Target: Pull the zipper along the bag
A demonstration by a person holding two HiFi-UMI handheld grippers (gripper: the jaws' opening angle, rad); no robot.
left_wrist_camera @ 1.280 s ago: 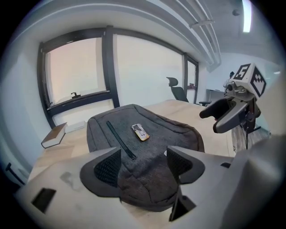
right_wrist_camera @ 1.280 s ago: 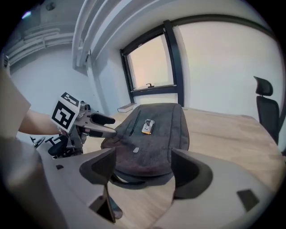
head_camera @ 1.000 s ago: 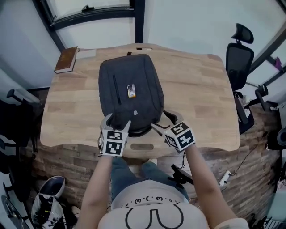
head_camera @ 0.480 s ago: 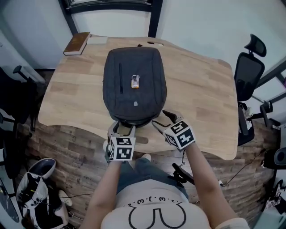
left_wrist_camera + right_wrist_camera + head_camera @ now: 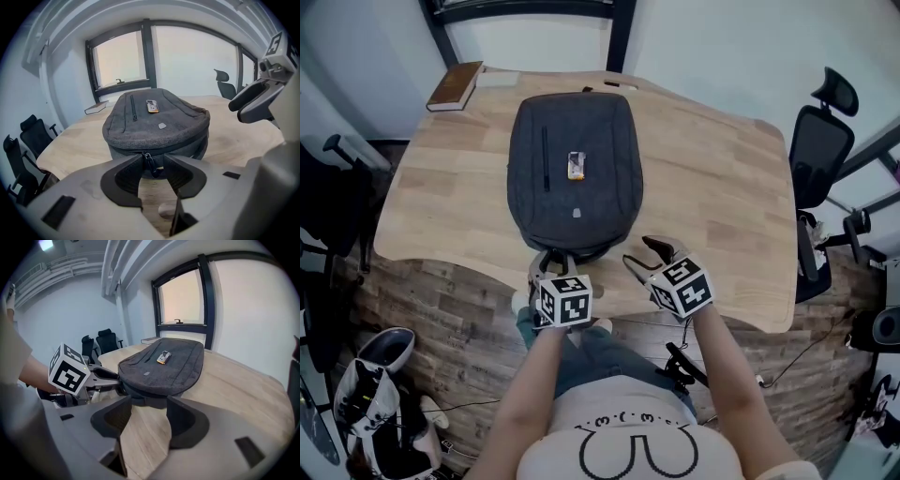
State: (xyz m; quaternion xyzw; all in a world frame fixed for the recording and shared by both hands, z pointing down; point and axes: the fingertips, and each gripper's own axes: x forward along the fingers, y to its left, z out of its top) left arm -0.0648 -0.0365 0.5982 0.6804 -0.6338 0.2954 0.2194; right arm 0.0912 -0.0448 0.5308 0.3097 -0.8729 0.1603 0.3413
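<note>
- We are finding the pull (image 5: 149, 165) hanging at the near end of the bag (image 5: 572, 187), which is lying flat on the table (image 5: 712, 187), close to its front edge.
- The left gripper (image 5: 153, 158) is standing around the pull. Its jaws have just been closing and the pull is sitting between them, close against one pad. A gap is still showing beside it, so we are not judging it clamped.
- The right gripper (image 5: 147, 404) is hovering just beside the bag's near corner. Its jaws have just been closing too, but they are standing apart over bare wood with nothing between them.
- We are advising that the pinch be finished squarely on the pull's tab. The draw should then be following the zipper line round the bag's curve, not going away from it. The right gripper is best pressing the bag down to stop it sliding.
- We are unable to trace the zipper beyond the near end, as the bag's own bulk is hiding the rest.
- A small item (image 5: 576, 166) is lying on top of the bag, and we are unable to identify it.
</note>
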